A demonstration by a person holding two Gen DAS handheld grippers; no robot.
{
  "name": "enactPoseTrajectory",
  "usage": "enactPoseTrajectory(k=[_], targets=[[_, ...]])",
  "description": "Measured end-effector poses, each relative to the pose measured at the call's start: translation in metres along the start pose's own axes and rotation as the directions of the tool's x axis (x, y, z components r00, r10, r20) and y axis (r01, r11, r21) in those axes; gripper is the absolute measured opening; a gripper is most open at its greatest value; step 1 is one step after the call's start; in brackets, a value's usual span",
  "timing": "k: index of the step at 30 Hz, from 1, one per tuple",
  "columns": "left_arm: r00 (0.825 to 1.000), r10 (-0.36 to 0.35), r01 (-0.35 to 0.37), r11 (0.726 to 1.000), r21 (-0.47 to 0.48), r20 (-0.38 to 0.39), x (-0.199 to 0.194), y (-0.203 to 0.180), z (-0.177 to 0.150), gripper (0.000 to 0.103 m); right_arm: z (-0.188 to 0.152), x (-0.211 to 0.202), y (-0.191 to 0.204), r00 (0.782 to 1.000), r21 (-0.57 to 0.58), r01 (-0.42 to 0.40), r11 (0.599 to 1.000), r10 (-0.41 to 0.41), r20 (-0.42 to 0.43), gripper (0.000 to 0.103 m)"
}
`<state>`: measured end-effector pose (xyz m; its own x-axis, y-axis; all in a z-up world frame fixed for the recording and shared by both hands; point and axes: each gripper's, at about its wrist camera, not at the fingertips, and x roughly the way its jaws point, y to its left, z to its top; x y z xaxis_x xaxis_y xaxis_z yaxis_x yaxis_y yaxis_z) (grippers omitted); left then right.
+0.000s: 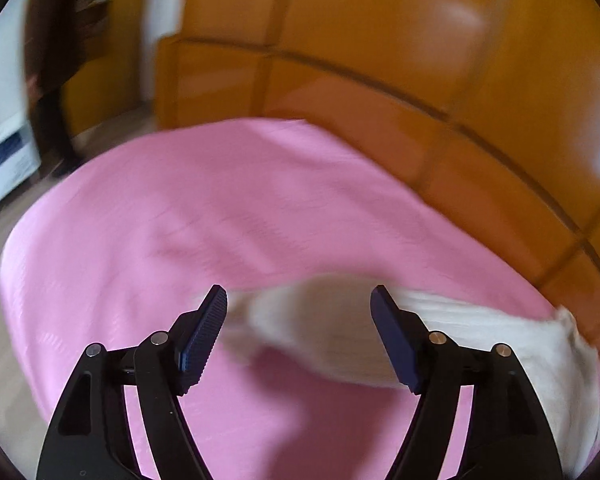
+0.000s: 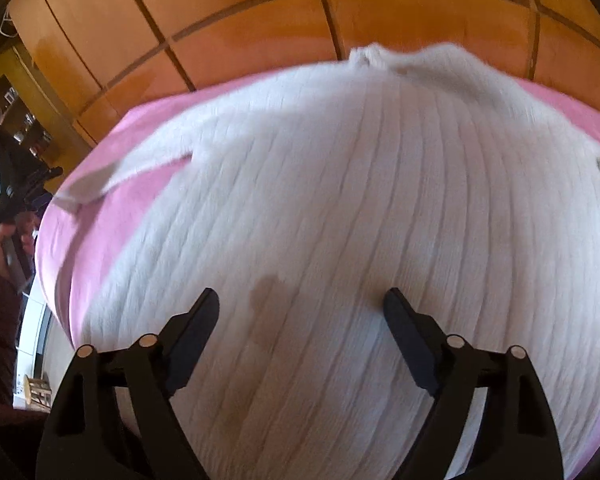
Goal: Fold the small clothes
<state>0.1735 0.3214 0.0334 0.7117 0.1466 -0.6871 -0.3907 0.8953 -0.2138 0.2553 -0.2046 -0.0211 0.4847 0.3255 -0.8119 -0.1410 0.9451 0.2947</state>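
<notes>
A white ribbed knit sweater (image 2: pixel 340 220) lies spread flat on a pink sheet (image 2: pixel 112 208). Its body fills the right wrist view, with one sleeve (image 2: pixel 124 168) reaching out to the left. My right gripper (image 2: pixel 302 300) is open and empty, just above the sweater's near part. In the left wrist view the sleeve end (image 1: pixel 324 328) lies blurred between the fingers of my left gripper (image 1: pixel 299 294), which is open and holds nothing. The sweater's body (image 1: pixel 500 332) runs off to the right there.
The pink sheet (image 1: pixel 220 208) covers a bed. Orange wooden wardrobe panels (image 1: pixel 380 40) stand close behind the bed, and they also show in the right wrist view (image 2: pixel 260 24). A shelf and floor (image 1: pixel 4 160) lie to the left. The person's hand holding the other gripper (image 2: pixel 12 216) shows at the left edge.
</notes>
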Motion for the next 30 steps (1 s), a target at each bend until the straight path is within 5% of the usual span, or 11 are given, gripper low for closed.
enactPoseTrajectory(k=[5,9,14,18,23,25,28,29,30], targets=[[0.994,-0.108,0.110,0.973,0.205,-0.021,0.013,-0.074,0.008,0.073,0.078,0.020,-0.014,0.999,0.004,-0.011,1.000,0.011,0.046,0.073],[0.977,-0.192,0.210,0.933,0.293,-0.090,0.035,-0.123,0.010,0.084,0.152,0.052,-0.016,0.998,-0.013,-0.017,1.000,0.017,0.060,0.070],[0.943,-0.232,0.310,0.875,0.373,-0.240,0.094,-0.162,-0.003,0.084,0.228,0.098,-0.005,0.998,-0.086,0.002,0.996,0.003,0.057,0.071],[0.910,-0.275,0.379,0.856,0.352,-0.311,0.129,-0.171,-0.006,0.084,0.264,0.142,0.009,1.000,-0.156,0.028,0.987,-0.026,0.014,0.074],[0.860,-0.274,0.446,0.813,0.374,-0.430,0.156,-0.184,-0.026,0.081,0.279,0.207,0.021,0.987,-0.305,0.032,0.952,-0.079,-0.143,0.080],[0.861,-0.272,0.459,0.779,0.428,-0.429,0.153,-0.187,-0.037,0.074,0.270,0.223,0.022,0.967,-0.362,0.026,0.932,-0.116,-0.228,0.080],[0.848,-0.293,0.495,0.735,0.463,-0.441,0.140,-0.186,-0.050,0.037,0.253,0.222,0.020,0.957,-0.422,-0.012,0.906,-0.112,-0.267,0.078],[0.839,-0.305,0.509,0.731,0.454,-0.450,0.136,-0.184,-0.051,0.018,0.250,0.220,0.018,0.953,-0.411,-0.027,0.911,-0.100,-0.284,0.072],[0.832,-0.319,0.522,0.727,0.446,-0.455,0.132,-0.182,-0.053,0.014,0.247,0.215,0.016,0.952,-0.402,-0.043,0.915,-0.084,-0.295,0.061]])
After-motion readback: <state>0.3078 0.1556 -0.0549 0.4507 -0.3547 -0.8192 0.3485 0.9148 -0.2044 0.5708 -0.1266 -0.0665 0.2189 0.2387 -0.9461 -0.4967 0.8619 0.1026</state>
